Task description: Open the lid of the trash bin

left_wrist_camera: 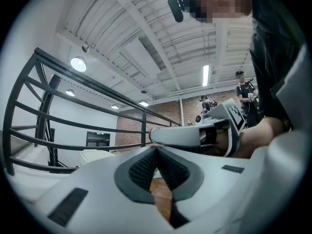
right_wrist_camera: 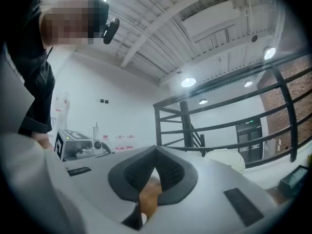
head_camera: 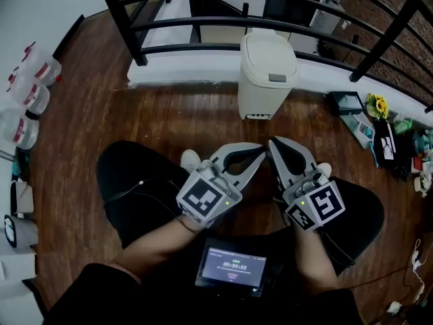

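wooden floor (head_camera: 152, 120) under a seated person, knees in dark trousers. nearest, a small screen device (head_camera: 230, 268) sits in the lap. just past it both grippers are held over the knees, tips close to each other but apart. left gripper (head_camera: 260, 152) is closed, pads meeting at the tip with nothing between them, same in its own view (left_wrist_camera: 156, 148). right gripper (head_camera: 272, 145) is also closed and empty, pads together in its own view (right_wrist_camera: 156, 150). farther out, centre, the cream trash bin (head_camera: 266, 80) stands upright on the floor against the white base of the black railing (head_camera: 270, 23), its lid (head_camera: 269, 58) down and shut, well apart from both grippers. plastic bottles (head_camera: 27, 97) lie at far left, small clutter (head_camera: 379, 124) at far right by the wall.
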A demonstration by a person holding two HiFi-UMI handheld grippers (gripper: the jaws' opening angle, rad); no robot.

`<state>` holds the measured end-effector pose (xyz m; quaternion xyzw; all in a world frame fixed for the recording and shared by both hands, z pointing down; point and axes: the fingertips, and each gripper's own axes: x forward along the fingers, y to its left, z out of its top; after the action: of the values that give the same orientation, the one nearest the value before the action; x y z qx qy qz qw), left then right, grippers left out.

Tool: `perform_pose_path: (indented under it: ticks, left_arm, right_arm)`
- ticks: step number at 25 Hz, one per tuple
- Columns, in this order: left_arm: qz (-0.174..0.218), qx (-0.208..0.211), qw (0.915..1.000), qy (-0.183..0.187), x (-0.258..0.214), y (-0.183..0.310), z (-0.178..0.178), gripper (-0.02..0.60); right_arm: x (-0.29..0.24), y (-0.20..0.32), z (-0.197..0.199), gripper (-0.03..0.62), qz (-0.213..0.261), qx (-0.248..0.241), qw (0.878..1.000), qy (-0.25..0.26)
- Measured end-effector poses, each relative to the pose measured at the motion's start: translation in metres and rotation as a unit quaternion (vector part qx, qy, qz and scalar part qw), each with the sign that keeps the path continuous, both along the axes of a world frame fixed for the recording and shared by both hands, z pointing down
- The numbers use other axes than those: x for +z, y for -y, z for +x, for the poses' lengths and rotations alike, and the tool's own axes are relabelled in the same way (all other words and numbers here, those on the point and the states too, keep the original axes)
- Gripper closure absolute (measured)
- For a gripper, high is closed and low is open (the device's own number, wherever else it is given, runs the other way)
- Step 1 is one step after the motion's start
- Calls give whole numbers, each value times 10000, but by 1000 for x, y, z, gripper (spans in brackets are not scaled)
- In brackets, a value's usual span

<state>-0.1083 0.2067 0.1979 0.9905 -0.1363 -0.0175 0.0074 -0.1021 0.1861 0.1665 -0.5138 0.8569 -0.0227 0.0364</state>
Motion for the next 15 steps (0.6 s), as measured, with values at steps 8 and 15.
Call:
perform_pose_path:
  ticks: [8,15]
  left_arm:
    - [-26,-253,9996,-122,-6,28,-12,552]
    - [103,-313,9994,-47,-15,38,-9,552]
  right_arm:
    - [-5,30,-2,582,85,43,9991,-405]
    - [-1,36,0,582,30,124,9994,-325]
